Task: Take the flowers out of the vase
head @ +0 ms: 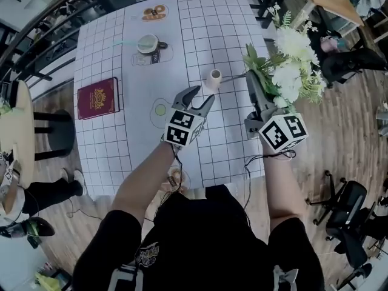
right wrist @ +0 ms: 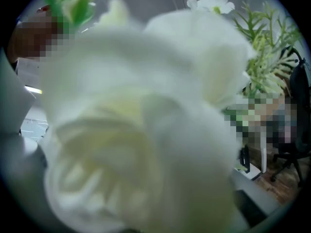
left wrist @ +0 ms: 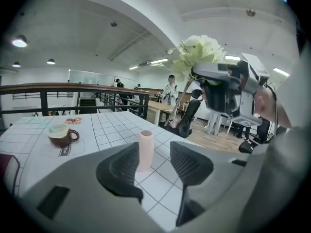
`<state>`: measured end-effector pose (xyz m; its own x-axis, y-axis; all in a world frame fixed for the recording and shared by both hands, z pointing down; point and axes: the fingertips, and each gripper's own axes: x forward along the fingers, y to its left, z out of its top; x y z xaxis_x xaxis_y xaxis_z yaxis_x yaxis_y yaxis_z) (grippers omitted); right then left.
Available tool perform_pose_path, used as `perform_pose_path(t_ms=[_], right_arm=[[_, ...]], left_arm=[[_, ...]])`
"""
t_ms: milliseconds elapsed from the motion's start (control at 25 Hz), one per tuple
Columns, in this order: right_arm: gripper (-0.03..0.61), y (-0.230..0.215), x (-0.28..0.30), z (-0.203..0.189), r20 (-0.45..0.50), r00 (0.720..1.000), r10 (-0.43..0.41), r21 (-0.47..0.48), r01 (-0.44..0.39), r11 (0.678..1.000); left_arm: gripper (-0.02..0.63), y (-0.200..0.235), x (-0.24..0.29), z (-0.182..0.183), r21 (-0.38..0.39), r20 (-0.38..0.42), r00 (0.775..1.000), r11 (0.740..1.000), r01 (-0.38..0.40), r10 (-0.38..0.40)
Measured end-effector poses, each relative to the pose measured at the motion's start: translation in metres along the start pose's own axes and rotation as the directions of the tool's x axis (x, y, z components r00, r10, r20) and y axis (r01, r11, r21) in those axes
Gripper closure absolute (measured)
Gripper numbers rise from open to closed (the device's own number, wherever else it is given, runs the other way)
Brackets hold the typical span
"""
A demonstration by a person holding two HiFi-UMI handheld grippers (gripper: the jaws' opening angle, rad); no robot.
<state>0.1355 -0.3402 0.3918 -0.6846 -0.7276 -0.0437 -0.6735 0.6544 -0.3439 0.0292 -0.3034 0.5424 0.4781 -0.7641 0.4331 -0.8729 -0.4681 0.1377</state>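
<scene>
Flowers (head: 291,65) are being clenched in right gripper (head: 250,80), clear of vase (head: 214,77) on worktop (head: 230,23); left gripper (head: 203,96) is being held open.

Right gripper view: blurred flowers (right wrist: 146,130) fill the frame, jaws buried behind the blooms. Left gripper view: book (left wrist: 9,171) cut by the lower-left edge; mat (left wrist: 73,149) print unreadable.

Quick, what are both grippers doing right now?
Left gripper: jaws open, empty.
Right gripper: closed on the white flowers, clear of the vase.
</scene>
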Motion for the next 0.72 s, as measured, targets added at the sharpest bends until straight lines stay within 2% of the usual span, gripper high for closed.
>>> perform_pose_path(t_ms=[40, 240, 360, 720], right_arm=[[0.499, 0.003, -0.005, 0.001, -0.001, 1.000, -0.004, 0.006, 0.004, 1.000], [0.499, 0.028, -0.027, 0.000, -0.004, 1.000, -0.025, 0.021, 0.025, 0.999], [0.499, 0.049, -0.041, -0.008, -0.009, 0.999, -0.046, 0.016, 0.046, 0.999], [0.499, 0.121, -0.080, -0.030, -0.026, 0.997, -0.072, 0.027, 0.073, 0.997]], left_arm=[[0.421, -0.005, -0.010, 0.002, -0.005, 0.001, 1.000, 1.000, 0.005, -0.005], [0.585, -0.020, -0.066, 0.013, 0.007, 0.030, 0.999, 1.000, 0.016, -0.016], [0.605, -0.022, -0.096, 0.015, 0.024, 0.051, 0.998, 0.999, 0.025, -0.026], [0.606, -0.029, -0.182, 0.007, 0.023, 0.055, 0.997, 0.999, 0.049, -0.050]])
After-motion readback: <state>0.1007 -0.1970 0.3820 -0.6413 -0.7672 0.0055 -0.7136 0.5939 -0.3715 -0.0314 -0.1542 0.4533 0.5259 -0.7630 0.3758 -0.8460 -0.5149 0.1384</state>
